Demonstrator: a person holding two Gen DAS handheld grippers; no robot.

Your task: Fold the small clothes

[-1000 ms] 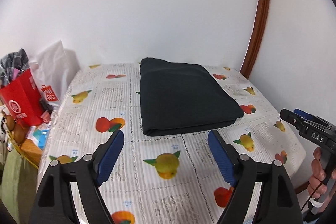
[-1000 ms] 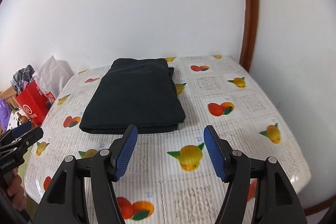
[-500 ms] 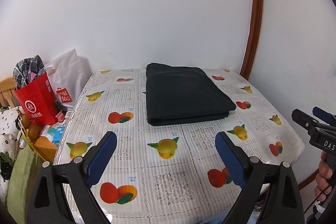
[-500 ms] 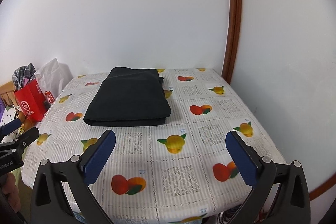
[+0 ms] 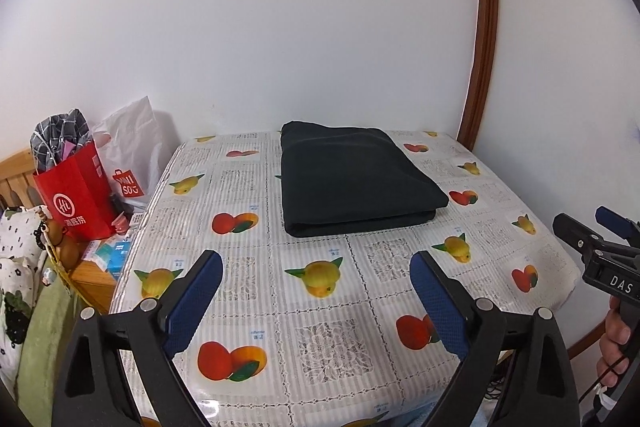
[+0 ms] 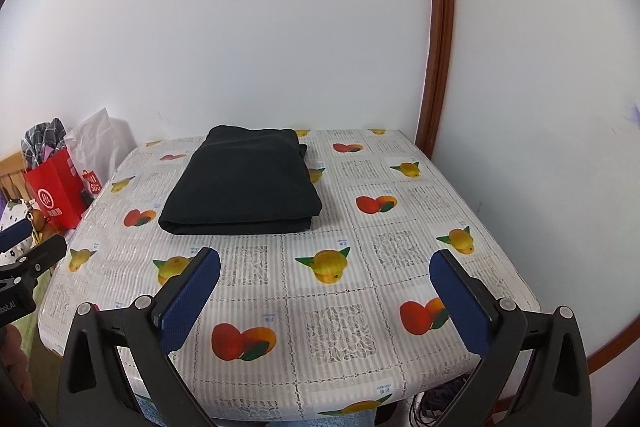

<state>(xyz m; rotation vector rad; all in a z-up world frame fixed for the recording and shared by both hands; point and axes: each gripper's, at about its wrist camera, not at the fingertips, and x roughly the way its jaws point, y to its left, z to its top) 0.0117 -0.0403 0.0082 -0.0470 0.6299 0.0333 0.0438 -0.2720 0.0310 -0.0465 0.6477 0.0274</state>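
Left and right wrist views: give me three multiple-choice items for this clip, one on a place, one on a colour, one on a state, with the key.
1. Where does the folded dark cloth garment lie?
A. in the far half of the table with the fruit-print cloth
B. in the red paper bag
C. on the floor

2. What colour are the pads on the jaws?
A. red
B. blue
C. green

3. How does the right gripper stand?
A. shut on the garment
B. shut on nothing
C. open, nothing between the jaws

Key: 1 A, it rests on the tablecloth toward the wall. 2 B, both views show blue pads. 3 C, only tablecloth shows between its spread jaws.
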